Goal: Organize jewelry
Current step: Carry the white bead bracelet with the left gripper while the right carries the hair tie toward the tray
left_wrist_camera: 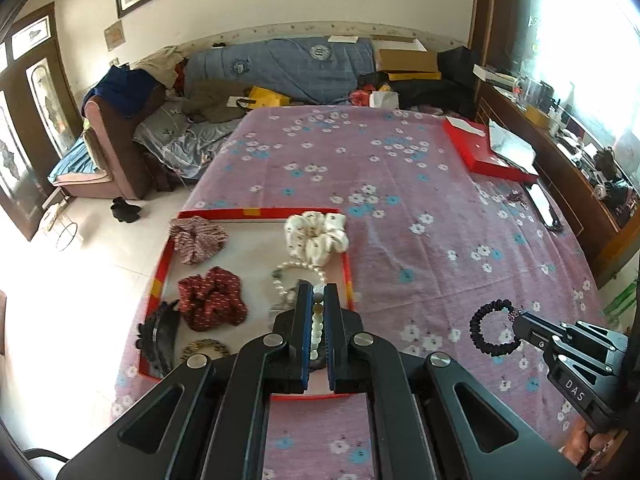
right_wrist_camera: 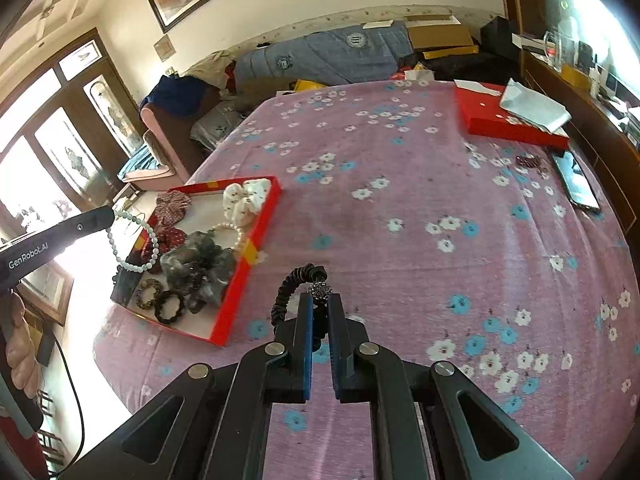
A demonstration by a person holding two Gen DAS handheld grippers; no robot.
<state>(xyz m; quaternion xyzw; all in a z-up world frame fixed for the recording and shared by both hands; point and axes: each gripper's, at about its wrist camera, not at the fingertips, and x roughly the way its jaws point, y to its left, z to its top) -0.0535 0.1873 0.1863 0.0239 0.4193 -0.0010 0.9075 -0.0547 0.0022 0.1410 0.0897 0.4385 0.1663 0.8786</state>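
Left hand-held gripper (left_wrist_camera: 319, 294), seen in its own wrist view, is clamped on a pale bead bracelet (left_wrist_camera: 317, 332); the beads run in a line between the two blue-padded fingers, above the near part of a red tray (left_wrist_camera: 256, 213). The tray lies on a bed with a pink flowered sheet (left_wrist_camera: 400, 184). Inside the tray are a cream scrunchie (left_wrist_camera: 316, 236), a dark red scrunchie (left_wrist_camera: 212, 298), a patterned pink scrunchie (left_wrist_camera: 196, 238) and a pearl bracelet (left_wrist_camera: 298, 270). At right, the right hand-held gripper (left_wrist_camera: 516, 318) holds a black hair tie (left_wrist_camera: 494, 328) clear of the sheet, well apart from the tray. A red box (left_wrist_camera: 480, 152) lies near the far right edge of the bed.

Right wrist view: the right hand-held gripper (right_wrist_camera: 320, 306) is closed on the black hair tie (right_wrist_camera: 296, 280), gripping just below its sparkly bead (right_wrist_camera: 320, 292); the loop curls to the left of the fingers. At left, the left hand-held gripper (right_wrist_camera: 108, 216) carries the bead bracelet (right_wrist_camera: 132, 246), which hangs as a loop over the tray's left side. The red tray (right_wrist_camera: 244, 276) also holds a grey-green scrunchie (right_wrist_camera: 200, 260). A phone (right_wrist_camera: 576, 184) lies near the bed's right edge.
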